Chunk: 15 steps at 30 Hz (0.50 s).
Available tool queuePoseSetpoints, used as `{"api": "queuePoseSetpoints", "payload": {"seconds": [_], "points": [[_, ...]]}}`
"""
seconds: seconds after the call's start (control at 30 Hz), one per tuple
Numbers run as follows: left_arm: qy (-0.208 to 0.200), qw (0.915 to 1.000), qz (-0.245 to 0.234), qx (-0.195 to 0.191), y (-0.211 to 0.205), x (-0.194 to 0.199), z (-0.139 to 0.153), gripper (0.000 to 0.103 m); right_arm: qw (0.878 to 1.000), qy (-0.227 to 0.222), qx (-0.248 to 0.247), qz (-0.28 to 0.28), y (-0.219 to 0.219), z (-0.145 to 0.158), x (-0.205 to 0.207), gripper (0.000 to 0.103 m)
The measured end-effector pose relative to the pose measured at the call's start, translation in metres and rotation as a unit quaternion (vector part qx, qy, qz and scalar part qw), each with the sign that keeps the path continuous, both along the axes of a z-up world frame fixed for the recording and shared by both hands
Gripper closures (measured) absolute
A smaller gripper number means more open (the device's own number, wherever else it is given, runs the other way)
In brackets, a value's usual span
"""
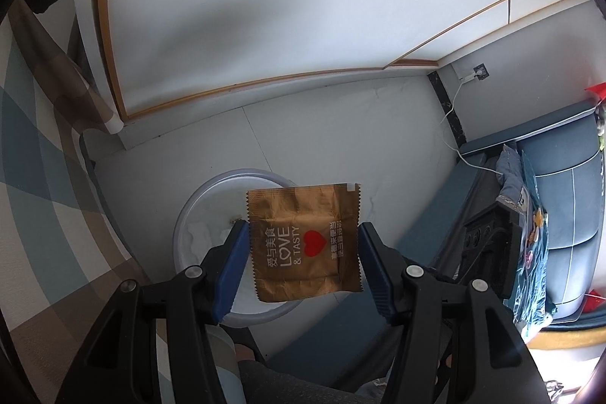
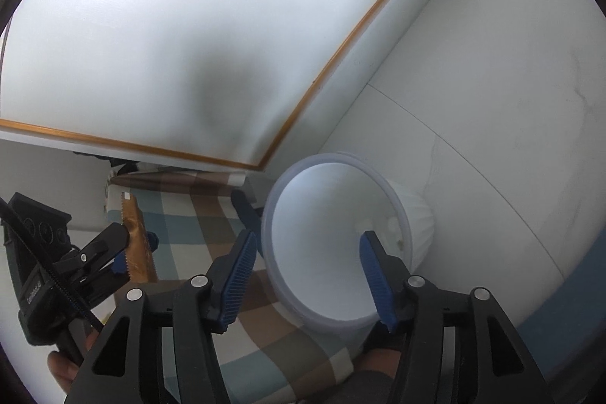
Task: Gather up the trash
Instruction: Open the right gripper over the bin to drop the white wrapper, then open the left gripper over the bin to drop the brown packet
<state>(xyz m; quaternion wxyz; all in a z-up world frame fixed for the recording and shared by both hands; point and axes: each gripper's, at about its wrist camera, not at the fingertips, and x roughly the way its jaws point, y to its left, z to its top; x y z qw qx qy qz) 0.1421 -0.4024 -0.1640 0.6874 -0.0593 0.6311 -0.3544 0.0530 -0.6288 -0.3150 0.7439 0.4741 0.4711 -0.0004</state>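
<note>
Crinkled gold wrapper with red heart, center frame above white bin, left gripper pinching its edges, right gripper wide apart before bin, lower center.

Checked cloth in blue, brown & cream fills left side of left wrist view; same cloth runs across lower middle of right wrist view. White wall panel w/ thin wood trim behind, seen too as trim in right view. Pale floor tiles w/ grout lines. Blue sofa at right, blue patterned fabric draped over its near edge. Wall socket w/ white cable trailing down to sofa. Red item at far right edge, too cropped to ID.
</note>
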Motion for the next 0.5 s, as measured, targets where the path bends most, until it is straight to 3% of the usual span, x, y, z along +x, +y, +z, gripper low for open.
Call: {"api": "queuePoseSetpoints", "payload": {"seconds": [0.2, 0.5], "points": [[0.016, 0.9996, -0.011, 0.022, -0.011, -0.003, -0.011, 0.050, 1.000, -0.001, -0.008, -0.010, -0.014, 0.003, -0.012, 0.032], [0.039, 0.9981, -0.016, 0.046, -0.019, -0.004, -0.014, 0.050, 1.000, 0.003, -0.006, -0.027, -0.022, 0.006, -0.019, 0.029]]}}
